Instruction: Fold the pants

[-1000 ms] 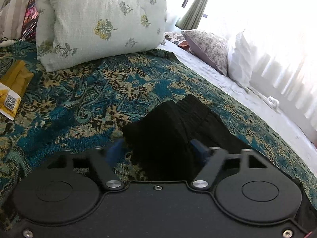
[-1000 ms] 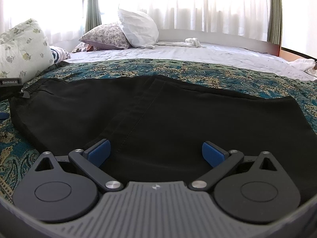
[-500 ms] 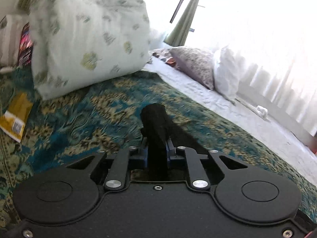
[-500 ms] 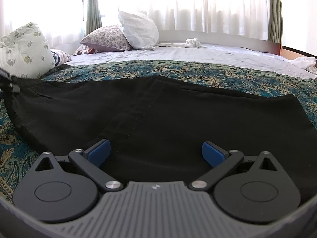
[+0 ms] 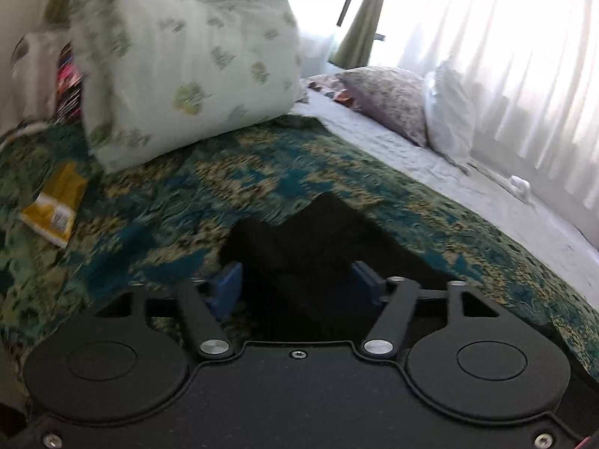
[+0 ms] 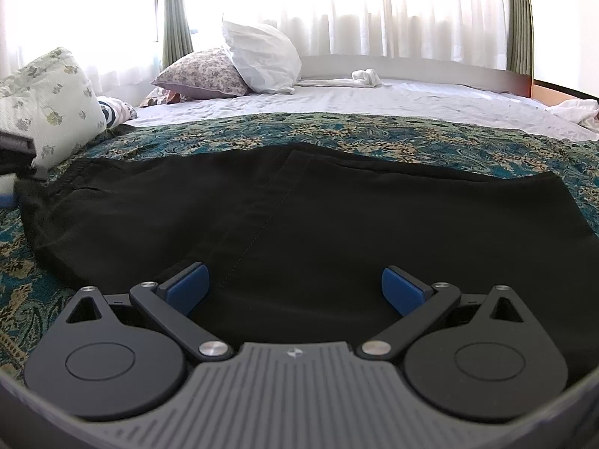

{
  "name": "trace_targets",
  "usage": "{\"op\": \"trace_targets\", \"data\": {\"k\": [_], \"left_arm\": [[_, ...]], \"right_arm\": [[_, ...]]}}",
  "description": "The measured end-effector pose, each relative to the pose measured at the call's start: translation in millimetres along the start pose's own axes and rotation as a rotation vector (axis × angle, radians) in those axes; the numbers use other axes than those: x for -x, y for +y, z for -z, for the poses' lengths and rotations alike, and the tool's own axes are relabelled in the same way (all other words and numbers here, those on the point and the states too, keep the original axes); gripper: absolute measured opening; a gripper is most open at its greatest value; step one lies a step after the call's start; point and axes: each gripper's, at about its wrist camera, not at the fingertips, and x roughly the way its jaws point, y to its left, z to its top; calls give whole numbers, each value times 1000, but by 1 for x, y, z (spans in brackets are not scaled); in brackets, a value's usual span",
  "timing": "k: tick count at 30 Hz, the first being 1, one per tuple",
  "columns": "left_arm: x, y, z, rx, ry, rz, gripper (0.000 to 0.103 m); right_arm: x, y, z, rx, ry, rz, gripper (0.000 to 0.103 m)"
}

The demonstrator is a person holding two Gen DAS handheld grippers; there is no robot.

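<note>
The bed (image 6: pixel 411 101) filled both of my views, its near half under a teal patterned bedspread (image 6: pixel 374 131). On that bedspread lay the black pants (image 6: pixel 299 205), spread flat and wide ahead of my right gripper (image 6: pixel 295 290), with a stitched seam running down the middle. A large pale floral pillow (image 5: pixel 179 63) stood at the far left, just beyond one end of the pants; a smaller flowered pillow (image 6: pixel 202 73) and a white pillow (image 6: pixel 262 56) leaned further back by the curtains. My right gripper's fingers stood wide apart over the cloth, pressing on nothing. My left gripper (image 5: pixel 297 286) had just been opening; a bunched end of the pants sat between its blue fingers (image 5: pixel 228 284) (contact unclear in the blur). A yellow packet (image 5: pixel 56 205) lay at left.
</note>
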Motion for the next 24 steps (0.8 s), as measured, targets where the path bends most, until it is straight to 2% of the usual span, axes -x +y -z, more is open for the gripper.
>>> {"op": "trace_targets", "data": {"k": [2,5,8,15,16,18,19,20,22,24], "left_arm": [[-4,11,4,30,21,-9,75],[-17,25,12,88,85,19,79],[-22,28,16,86,58,54,84],[-46,19,12,98,65,102,83],[-48,18,11,102,64,94,79],[-49,14,12,97,58,67,63],[-49,14,12,98,54,50,50],[-48,16,12,107,50,43,43],[-46,19,11,131,42,43,35],[-42,16,9,113,28,22,29]], "right_arm": [[0,0,0,0,0,0,103],[0,0,1,1,-1,0,103],[0,0,1,1,0,0,103],[0,1,2,5,-2,5,103],[0,1,2,6,-2,5,103],[0,1,2,6,-2,5,103],[0,1,2,6,-2,6,103],[0,2,2,7,-3,6,103],[0,2,2,7,-3,6,103],[0,2,2,6,-1,6,103]]}}
